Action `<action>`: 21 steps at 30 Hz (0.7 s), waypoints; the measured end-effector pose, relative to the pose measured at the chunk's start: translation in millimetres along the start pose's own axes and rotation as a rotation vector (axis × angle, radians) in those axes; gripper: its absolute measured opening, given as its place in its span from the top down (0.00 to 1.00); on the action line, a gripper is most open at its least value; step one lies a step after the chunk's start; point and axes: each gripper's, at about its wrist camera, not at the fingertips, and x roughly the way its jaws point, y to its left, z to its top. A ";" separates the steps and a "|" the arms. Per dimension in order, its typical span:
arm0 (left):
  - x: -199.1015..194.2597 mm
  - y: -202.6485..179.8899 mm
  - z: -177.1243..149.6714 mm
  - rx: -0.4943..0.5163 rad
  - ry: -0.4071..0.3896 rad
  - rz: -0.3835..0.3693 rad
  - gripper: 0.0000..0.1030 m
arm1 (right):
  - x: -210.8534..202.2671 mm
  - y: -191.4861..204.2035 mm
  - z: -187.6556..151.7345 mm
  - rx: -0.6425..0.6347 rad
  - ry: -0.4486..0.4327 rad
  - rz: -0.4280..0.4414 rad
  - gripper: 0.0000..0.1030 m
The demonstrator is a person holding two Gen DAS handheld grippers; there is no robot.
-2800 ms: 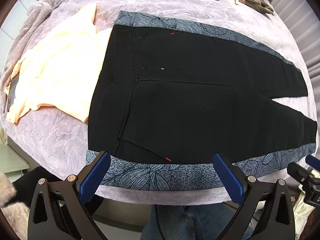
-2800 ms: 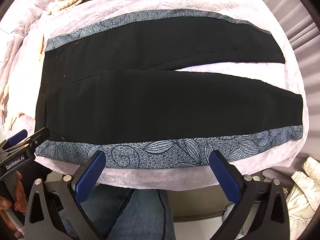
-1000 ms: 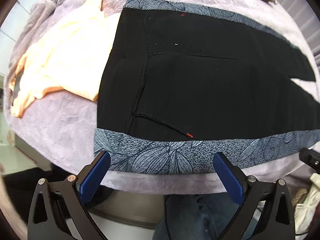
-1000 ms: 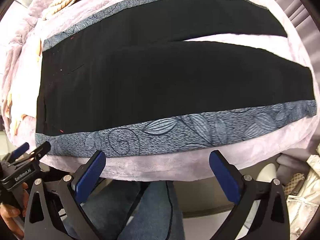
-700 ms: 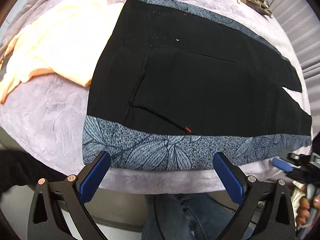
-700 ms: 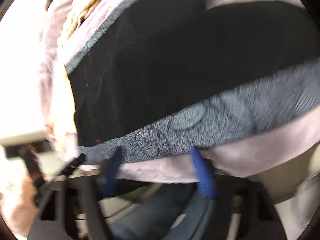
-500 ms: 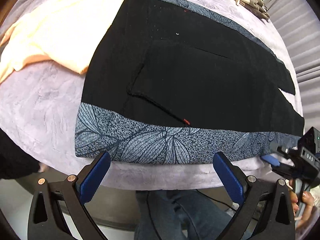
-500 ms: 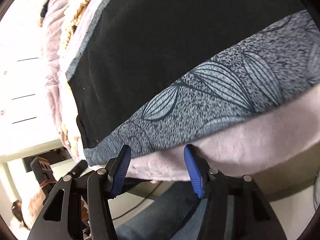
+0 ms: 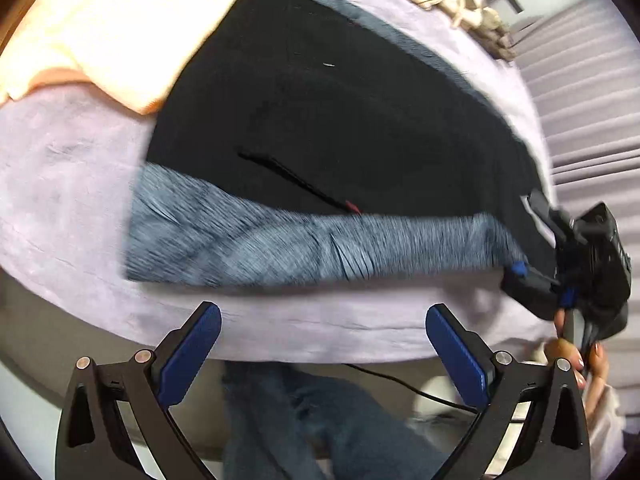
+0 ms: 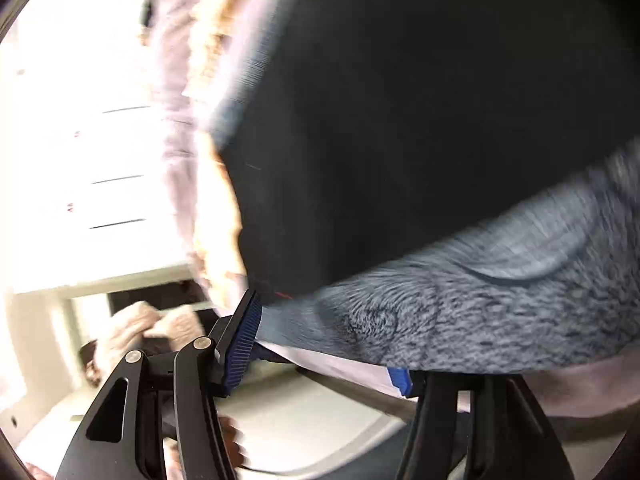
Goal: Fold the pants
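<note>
No fold made yet: your black pants (image 9: 360, 128) lie flat on the lilac blanket (image 9: 72, 184), left gripper (image 9: 322, 344) wide and empty, right gripper (image 10: 324, 348) closing around the patterned near-edge stripe (image 10: 480, 320), grip unconfirmed.

Blk pants (image 9: 360, 120), grey leaf-print side stripe (image 9: 304, 248)

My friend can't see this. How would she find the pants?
Look at the big lilac blanket covering the table. The pants lie spread flat in its middle, beside a peach garment. They are the only black thing, with a grey leaf-print stripe down each side.
</note>
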 end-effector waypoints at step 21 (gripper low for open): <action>28.7 16.8 47.1 -0.133 0.036 0.019 0.55 | -62.5 -80.5 2.6 0.275 -0.155 -0.082 0.42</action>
